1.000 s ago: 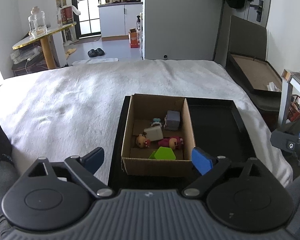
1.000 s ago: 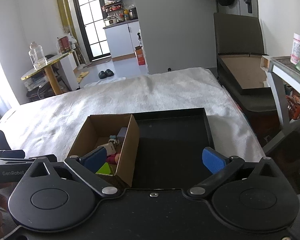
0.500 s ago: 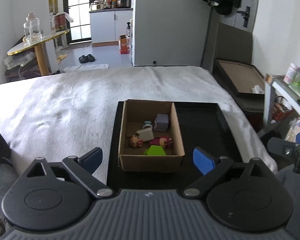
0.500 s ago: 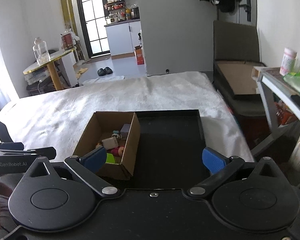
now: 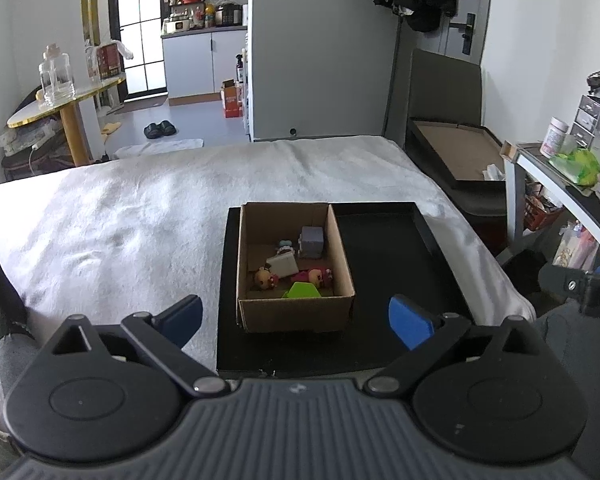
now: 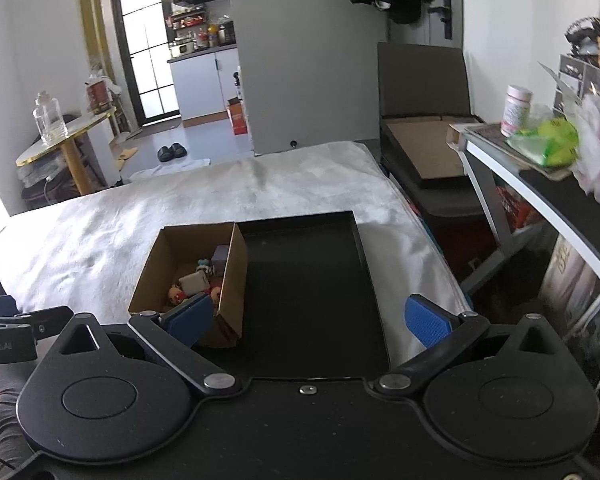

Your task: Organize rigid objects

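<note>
Left gripper (image 5: pixel 296 318), jaws just widened, and right gripper (image 6: pixel 308 320) both gape empty; cardboard box (image 5: pixel 296 314) at twelve o'clock; lettering at nine o'clock, perhaps "Robot.AI"

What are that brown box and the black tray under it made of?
The brown box looks like matte corrugated cardboard: raw tan faces and thin cut edges. The black tray has a smooth, faintly glossy surface with a raised rim, probably plastic or coated metal; the pictures leave that open.

The box (image 5: pixel 296 312) is plain brown cardboard. It stands in a black tray (image 5: pixel 396 264) on a white blanket (image 5: pixel 120 224). Inside are a green block (image 5: pixel 301 290), a lilac cube (image 5: pixel 312 241) and a white block (image 5: pixel 283 266).
</note>
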`<state>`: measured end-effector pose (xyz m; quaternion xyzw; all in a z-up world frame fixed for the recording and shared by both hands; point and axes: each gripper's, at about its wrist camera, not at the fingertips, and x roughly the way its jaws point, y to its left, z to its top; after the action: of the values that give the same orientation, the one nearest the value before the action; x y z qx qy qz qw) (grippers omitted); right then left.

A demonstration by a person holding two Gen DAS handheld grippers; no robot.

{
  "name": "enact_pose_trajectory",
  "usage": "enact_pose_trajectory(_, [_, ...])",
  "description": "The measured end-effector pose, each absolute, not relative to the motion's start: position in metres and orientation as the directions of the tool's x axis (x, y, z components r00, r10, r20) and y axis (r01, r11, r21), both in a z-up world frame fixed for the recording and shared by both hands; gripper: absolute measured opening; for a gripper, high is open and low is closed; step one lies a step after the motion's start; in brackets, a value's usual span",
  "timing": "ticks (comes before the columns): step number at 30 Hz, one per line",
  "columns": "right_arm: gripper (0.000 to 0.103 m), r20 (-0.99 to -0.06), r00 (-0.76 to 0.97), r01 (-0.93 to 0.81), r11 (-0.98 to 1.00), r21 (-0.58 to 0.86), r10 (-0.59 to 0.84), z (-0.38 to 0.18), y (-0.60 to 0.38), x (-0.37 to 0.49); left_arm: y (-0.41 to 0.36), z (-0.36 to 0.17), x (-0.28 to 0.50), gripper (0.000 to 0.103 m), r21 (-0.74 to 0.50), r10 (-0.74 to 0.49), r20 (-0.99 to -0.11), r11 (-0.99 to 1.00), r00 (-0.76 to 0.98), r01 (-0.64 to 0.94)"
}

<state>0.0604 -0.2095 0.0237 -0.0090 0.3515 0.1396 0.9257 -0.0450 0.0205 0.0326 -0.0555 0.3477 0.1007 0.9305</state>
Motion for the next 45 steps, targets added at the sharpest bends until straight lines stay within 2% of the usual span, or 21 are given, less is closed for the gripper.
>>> enact_pose_trajectory(14, [0.103,-0.679,0.688,-0.263,0.960,0.096,0.256,0.011,-0.207,0.038,0.012,0.027,-0.052,0.099,-0.028,0.130,-0.660,0.980,0.740,-0.196])
enact_pose_trajectory(18, [0.103,-0.668,0.697,-0.267,0.959,0.093,0.259,0.013,-0.205,0.035,0.014,0.026,-0.054,0.099,-0.059,0.103,-0.663,0.980,0.741,-0.190])
enact_pose_trajectory(45, [0.103,-0.663,0.709,-0.265,0.962,0.065,0.240,0.013,-0.201,0.031,0.017,0.022,-0.057,0.099,-0.045,0.122,-0.665,0.978,0.737,-0.202])
